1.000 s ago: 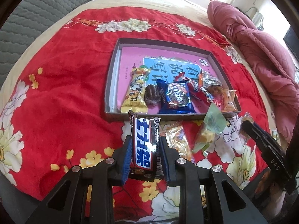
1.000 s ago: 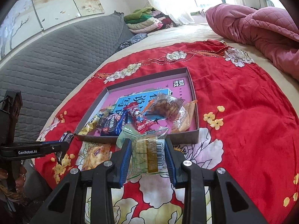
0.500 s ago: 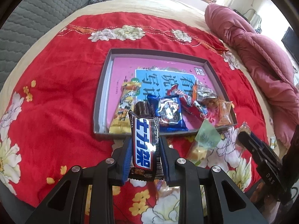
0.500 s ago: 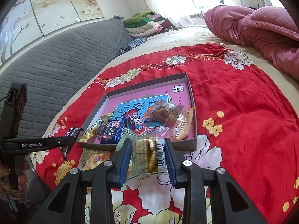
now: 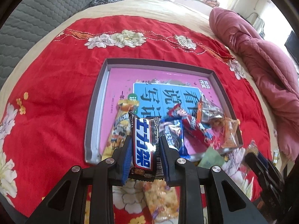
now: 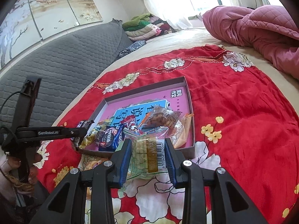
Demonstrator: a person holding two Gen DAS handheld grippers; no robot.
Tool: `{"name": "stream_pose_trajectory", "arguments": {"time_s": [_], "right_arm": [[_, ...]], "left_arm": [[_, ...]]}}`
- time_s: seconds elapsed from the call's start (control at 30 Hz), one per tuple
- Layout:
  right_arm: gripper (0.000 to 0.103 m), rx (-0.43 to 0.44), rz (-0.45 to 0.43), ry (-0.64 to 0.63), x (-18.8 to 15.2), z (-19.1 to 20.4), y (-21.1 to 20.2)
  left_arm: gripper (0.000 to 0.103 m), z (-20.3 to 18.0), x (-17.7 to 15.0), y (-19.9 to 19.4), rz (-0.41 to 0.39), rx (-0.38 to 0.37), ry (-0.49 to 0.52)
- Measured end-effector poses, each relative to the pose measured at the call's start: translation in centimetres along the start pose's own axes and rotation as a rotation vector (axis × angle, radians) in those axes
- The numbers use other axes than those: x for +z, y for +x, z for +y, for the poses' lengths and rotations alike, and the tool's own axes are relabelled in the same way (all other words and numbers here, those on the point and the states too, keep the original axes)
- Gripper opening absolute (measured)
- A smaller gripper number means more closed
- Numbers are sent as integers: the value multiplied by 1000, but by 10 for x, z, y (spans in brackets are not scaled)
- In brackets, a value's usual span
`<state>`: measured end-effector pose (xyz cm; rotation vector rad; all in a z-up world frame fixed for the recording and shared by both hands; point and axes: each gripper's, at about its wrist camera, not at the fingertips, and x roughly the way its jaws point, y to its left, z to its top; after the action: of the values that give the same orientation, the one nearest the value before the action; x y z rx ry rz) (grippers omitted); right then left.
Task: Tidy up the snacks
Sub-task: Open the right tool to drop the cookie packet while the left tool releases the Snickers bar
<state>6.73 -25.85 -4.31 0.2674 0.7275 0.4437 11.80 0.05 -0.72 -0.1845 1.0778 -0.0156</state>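
Observation:
My left gripper (image 5: 144, 147) is shut on a dark chocolate bar with blue-and-white lettering (image 5: 143, 141), held over the near edge of a shallow grey box with a pink floor (image 5: 97, 100). The box holds several wrapped snacks, among them a yellow packet (image 5: 119, 123) and a blue packet (image 5: 175, 136). My right gripper (image 6: 148, 149) is shut on a clear green-tinted snack bag with a barcode (image 6: 147, 149), just in front of the box's near rim (image 6: 186, 150). The left gripper also shows in the right wrist view (image 6: 78, 130), at the box's left corner.
The box lies on a red floral cloth (image 5: 56, 112) over a bed. A loose yellow snack bag (image 5: 162, 201) lies on the cloth below my left gripper. A pink quilt (image 6: 252, 26) is heaped at the far right; a grey padded headboard (image 6: 65, 56) runs along the left.
My left gripper has moved forward with the chocolate bar, from in front of the box to over its near edge. My right gripper has edged toward the box with its bag.

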Motion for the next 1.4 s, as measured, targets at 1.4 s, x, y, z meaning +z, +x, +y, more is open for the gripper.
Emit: {"name": "stream_pose_trajectory", "arguments": {"time_s": [1.4], "right_arm": [[35, 2, 27, -59, 17, -1, 61]], "left_arm": [[29, -1, 6, 37, 15, 11, -13]]}}
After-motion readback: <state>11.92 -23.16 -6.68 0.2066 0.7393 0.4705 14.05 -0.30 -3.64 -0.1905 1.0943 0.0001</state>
